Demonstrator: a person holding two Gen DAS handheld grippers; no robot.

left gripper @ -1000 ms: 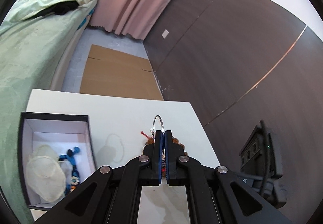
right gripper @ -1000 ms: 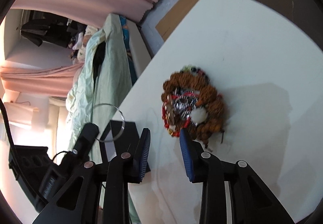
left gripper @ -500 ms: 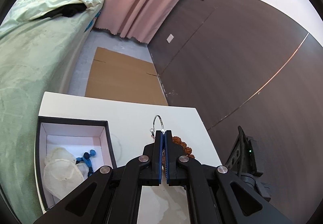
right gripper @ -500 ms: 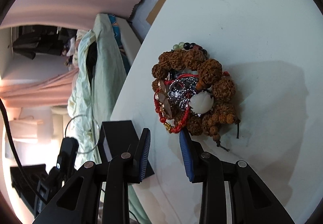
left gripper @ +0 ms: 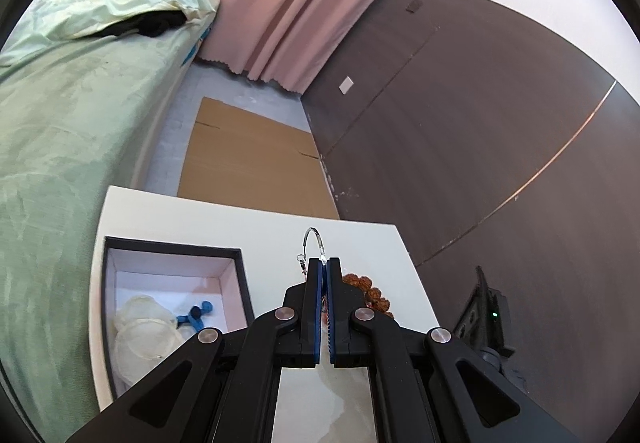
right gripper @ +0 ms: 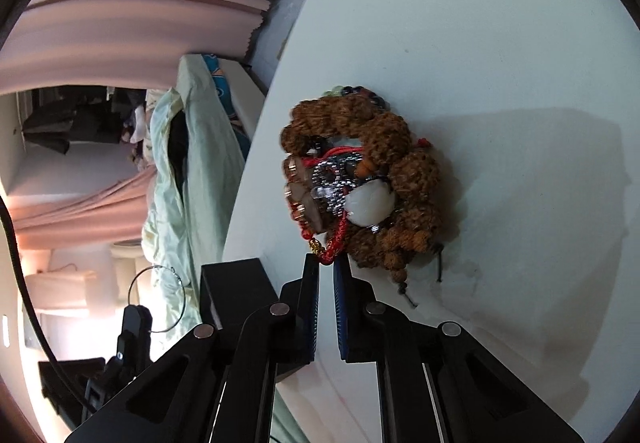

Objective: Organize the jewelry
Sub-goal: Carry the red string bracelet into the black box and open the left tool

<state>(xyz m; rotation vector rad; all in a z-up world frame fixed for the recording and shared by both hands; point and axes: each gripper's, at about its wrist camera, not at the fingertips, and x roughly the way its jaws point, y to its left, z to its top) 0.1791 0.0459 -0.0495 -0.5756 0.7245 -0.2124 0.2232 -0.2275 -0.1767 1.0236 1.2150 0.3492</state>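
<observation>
Holding a thin silver hoop (left gripper: 313,241) in my left tool (left gripper: 323,263), whose pads are pressed together on its lower edge, I have it raised above the white worktop (left gripper: 256,227), between the open black box (left gripper: 172,255) and the heap of jewelry. From the right wrist view the same hoop (right gripper: 157,299) hangs clear in the air beside the box's dark corner. The box already has pale pouches (left gripper: 140,327) and a blue piece (left gripper: 195,315) lying in it.

My right tool (right gripper: 326,263) is at the near edge of the tangled heap (right gripper: 360,179) of brown beads, red cord and a white stone on the worktop. Its pads are nearly together, and a loop of the red cord (right gripper: 334,247) sits right at the tips; I cannot tell for sure whether they pinch it.

I judge two steps are in hand: delivering the hoop and starting a pick from the heap. Next, the left should carry the hoop over the box's open interior, lower it, then release. The right needs a firm pinch on one strand only, then a slow lift so the rest of the tangle does not drag along.
</observation>
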